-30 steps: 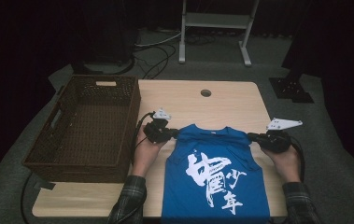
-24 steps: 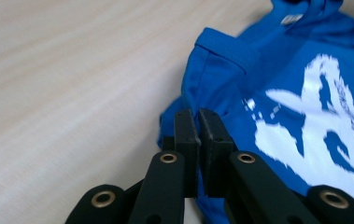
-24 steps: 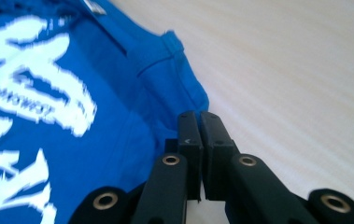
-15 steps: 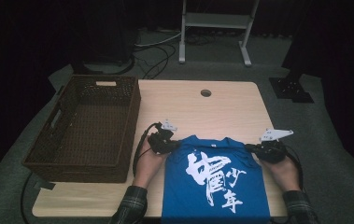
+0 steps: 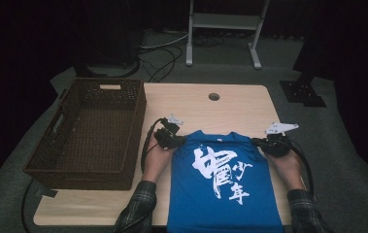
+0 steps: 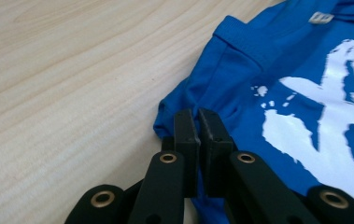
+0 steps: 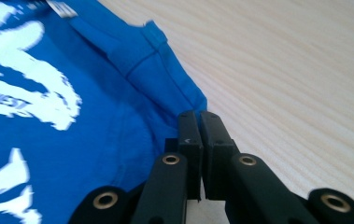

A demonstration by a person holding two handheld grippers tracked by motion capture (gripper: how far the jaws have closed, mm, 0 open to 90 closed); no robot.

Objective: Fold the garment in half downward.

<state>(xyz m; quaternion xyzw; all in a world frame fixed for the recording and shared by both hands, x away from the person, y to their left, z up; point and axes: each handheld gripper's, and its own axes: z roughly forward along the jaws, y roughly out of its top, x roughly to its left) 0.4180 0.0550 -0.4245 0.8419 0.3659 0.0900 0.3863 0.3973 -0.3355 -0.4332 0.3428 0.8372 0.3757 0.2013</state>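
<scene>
At the far left of the tabletop the dark wicker basket sits empty, its near corner just beside your left forearm; nothing has gone into it yet. Next comes your left hand-held gripper, clenched on the left shoulder of the blue T-shirt; compared with a second ago, both of your hands have drawn back toward you and the shirt has come with them, so its collar now lies nearer the middle of the tabletop and its lower part hangs over the near edge. That suggests you are dragging the shirt flat, print side up, probably to straighten it before folding or stowing it in the basket. The left gripper view shows what the high view cannot: the two black jaws pressed together with a bunched fold of sleeve cloth pinched at their tips, and a small white neck label at the collar. At the right, your right hand-held gripper grasps the other shoulder; the right gripper view shows its jaws likewise shut on the sleeve edge, with bare wood beyond; only the high view shows the whole white print and the shirt lying square between your hands.
</scene>
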